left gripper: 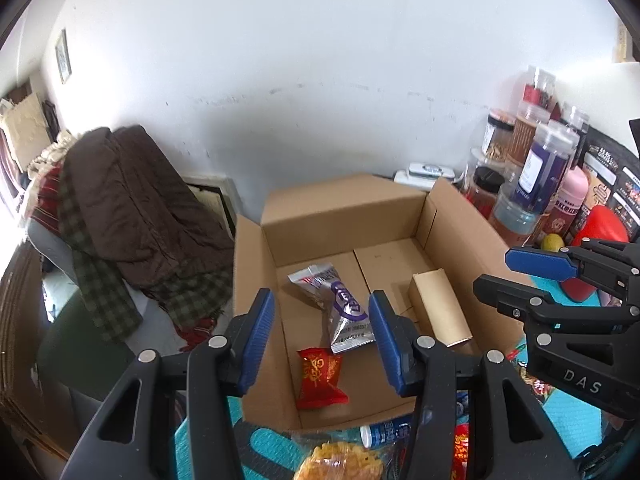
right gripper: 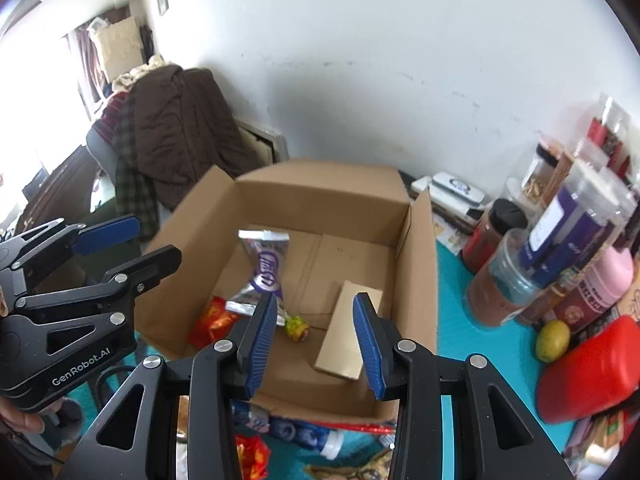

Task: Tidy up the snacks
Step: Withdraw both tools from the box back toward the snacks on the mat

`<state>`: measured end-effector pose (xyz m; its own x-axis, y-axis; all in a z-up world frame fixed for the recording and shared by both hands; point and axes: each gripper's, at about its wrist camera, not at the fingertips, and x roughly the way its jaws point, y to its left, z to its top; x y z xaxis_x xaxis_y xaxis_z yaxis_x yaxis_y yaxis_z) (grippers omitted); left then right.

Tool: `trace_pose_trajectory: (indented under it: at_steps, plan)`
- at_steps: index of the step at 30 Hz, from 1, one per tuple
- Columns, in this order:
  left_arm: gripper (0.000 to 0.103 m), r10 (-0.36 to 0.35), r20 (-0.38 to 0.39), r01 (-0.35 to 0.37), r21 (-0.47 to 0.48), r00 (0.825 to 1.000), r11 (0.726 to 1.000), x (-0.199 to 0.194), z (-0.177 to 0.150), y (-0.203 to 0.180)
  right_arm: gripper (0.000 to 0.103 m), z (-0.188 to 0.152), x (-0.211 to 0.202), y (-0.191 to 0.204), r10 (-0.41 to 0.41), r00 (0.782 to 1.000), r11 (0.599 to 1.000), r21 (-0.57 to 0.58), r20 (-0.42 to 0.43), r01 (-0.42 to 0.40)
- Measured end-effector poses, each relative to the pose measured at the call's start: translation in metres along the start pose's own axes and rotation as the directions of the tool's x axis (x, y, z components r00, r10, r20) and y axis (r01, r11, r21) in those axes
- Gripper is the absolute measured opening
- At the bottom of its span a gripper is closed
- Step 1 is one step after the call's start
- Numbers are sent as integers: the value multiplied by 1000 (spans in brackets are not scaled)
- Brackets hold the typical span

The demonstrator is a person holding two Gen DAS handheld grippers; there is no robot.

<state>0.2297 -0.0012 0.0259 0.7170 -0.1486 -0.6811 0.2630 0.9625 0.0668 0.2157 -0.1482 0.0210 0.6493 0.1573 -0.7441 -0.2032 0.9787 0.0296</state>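
Observation:
An open cardboard box (left gripper: 340, 216) (right gripper: 320, 200) stands on a teal mat. Inside lie a silver and purple packet (left gripper: 344, 304) (right gripper: 266, 264), a red packet (left gripper: 320, 376) (right gripper: 214, 318), a small beige carton (left gripper: 440, 308) (right gripper: 348, 328) and a green-yellow wrapped sweet (right gripper: 298, 326). My left gripper (left gripper: 320, 296) (right gripper: 156, 240) hovers above the box's near left side, open and empty. Beside it, my right gripper (right gripper: 316, 298) (left gripper: 494, 272) hangs over the near edge, also open with nothing between its pads. Loose snacks lie in front of the box: a yellow crisp bag (left gripper: 340, 460) and blue packets (right gripper: 296, 436).
Jars and bottles (left gripper: 540, 168) (right gripper: 560, 240) crowd the right side against the wall, with a red container (right gripper: 592, 368) and a yellow fruit (right gripper: 554, 340) near them. A chair draped in a brown coat (left gripper: 140, 208) (right gripper: 180, 132) stands left of the box.

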Motion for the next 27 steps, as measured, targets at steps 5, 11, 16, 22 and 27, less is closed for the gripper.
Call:
trace_pose_trajectory:
  at_steps: [5, 11, 16, 22, 27]
  plan:
    - [49, -2, 48, 2, -2, 999, 1000, -33, -1, -1, 40, -3, -33, 9, -2, 998, 1000, -11, 59, 3]
    - [49, -8, 99, 8, 3, 995, 1000, -69, -7, -5, 40, -13, -70, 20, -8, 992, 1000, -20, 127, 11]
    - [49, -13, 127, 13, 3, 992, 1000, -95, -17, -6, 47, -24, -97, 26, -2, 984, 1000, -21, 178, 6]
    - [58, -46, 154, 45, 8, 987, 999, -125, -32, -8, 50, -42, -127, 34, -7, 973, 1000, -26, 231, 14]
    - [75, -43, 216, 39, 23, 975, 999, -153, -46, -13, 55, -60, -149, 40, -8, 964, 1000, -24, 266, 15]
